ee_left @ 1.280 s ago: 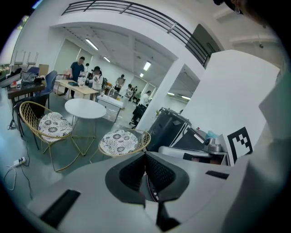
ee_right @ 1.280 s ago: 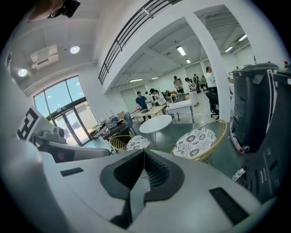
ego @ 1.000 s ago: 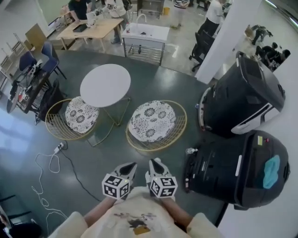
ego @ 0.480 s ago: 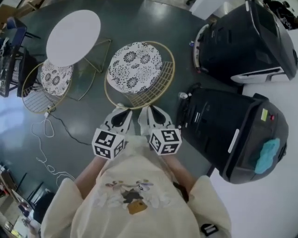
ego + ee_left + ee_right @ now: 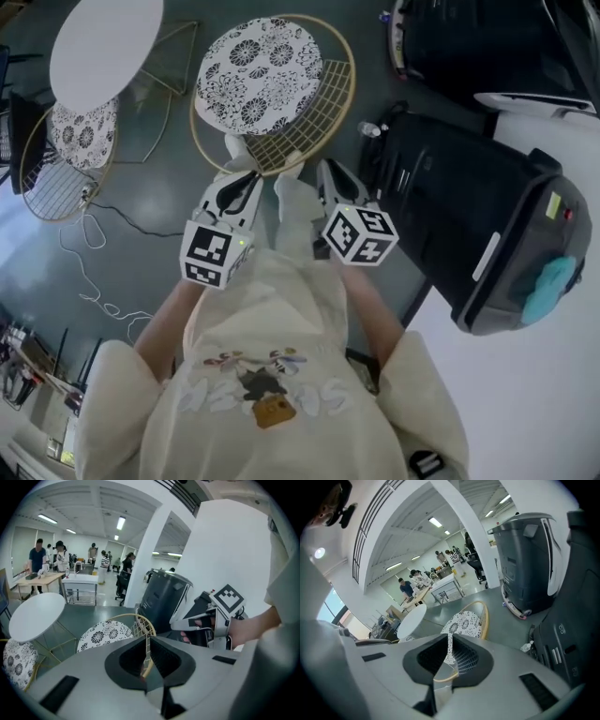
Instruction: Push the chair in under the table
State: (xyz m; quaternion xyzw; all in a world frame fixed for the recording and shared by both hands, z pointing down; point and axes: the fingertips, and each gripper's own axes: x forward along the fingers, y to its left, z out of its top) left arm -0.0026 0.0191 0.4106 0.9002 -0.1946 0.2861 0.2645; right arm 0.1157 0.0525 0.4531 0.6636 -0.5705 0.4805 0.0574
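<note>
- Your left gripper (image 5: 246, 174) is clenched, jaws pressed together with nothing between the pads; its tips sit at the near edge of the chair (image 5: 258, 66); the left gripper view shows the chair's gold rim (image 5: 151, 639) through the notch right beyond the jaws; I cannot tell whether they touch it
- Your right gripper (image 5: 325, 169) is clenched as well and holds nothing; it points at the same near edge a little further right; in its own view the wire backrest (image 5: 465, 657) fills the notch just ahead; contact is not clear here either
- The two grippers are side by side, angled down and away from you, with your cream trouser leg (image 5: 291, 211) between them
- The chair has a round seat cushion with a black-and-white flower print inside a gold wire basket; its mesh back is on the near side, towards you
- The round white table (image 5: 103, 42) is far and to the left of the chair; the seat is beside the tabletop and not under it; the table's thin gold legs (image 5: 178, 75) are between the two
- A second chair (image 5: 70, 150) of the same kind is on the left, partly under the tabletop's near edge
- A large black machine (image 5: 469, 216) is close on the chair's right; a white cable (image 5: 94, 234) trails over the dark floor to the left
</note>
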